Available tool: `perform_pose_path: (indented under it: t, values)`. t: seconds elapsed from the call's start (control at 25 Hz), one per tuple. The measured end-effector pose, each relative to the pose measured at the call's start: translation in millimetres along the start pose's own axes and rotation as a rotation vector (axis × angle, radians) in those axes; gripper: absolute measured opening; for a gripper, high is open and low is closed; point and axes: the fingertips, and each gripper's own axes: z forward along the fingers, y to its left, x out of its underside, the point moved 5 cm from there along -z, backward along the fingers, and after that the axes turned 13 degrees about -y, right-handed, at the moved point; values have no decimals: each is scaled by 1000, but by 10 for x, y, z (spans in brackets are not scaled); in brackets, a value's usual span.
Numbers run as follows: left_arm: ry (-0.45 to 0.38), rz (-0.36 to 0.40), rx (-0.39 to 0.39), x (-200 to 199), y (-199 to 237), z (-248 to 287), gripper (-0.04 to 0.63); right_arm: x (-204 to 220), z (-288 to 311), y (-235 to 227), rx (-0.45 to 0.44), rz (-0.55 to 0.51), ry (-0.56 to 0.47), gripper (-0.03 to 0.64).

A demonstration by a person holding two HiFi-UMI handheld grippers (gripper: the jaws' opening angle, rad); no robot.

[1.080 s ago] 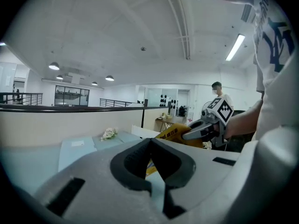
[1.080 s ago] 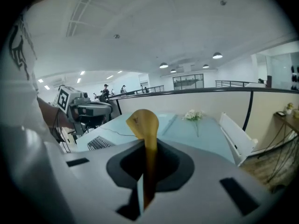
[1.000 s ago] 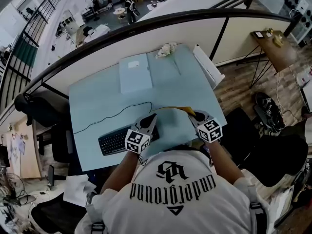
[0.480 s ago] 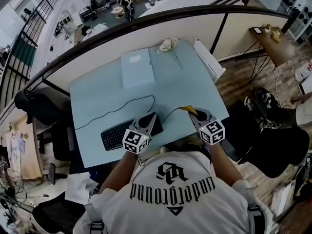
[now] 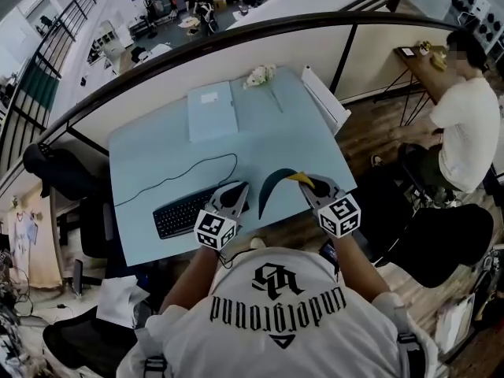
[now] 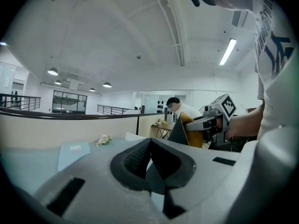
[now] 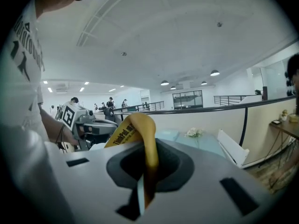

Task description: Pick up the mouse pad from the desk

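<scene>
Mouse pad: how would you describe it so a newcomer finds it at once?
On the blue desk, look near its front edge, right of the black keyboard. The mouse pad is pinched in the right tool, the only curled sheet, dark on one face, yellow on the other.

The mouse pad (image 5: 266, 195) is dark blue-grey on one face and yellow with dark lettering on the other. The bench (image 5: 157, 152) is pale blue and the keyboard (image 5: 175, 214) black. The grey left hand-held gripper (image 5: 236, 191) and right hand-held gripper (image 5: 313, 184) carry black-and-white square markers.
</scene>
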Motion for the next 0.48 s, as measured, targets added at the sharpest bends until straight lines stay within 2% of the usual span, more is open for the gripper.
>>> perform_pose_path:
  t: [0.48]
  values:
    - [-26,17,-3,-18,-1042,126,8,-75,-945,0,-52,-25,-53,25]
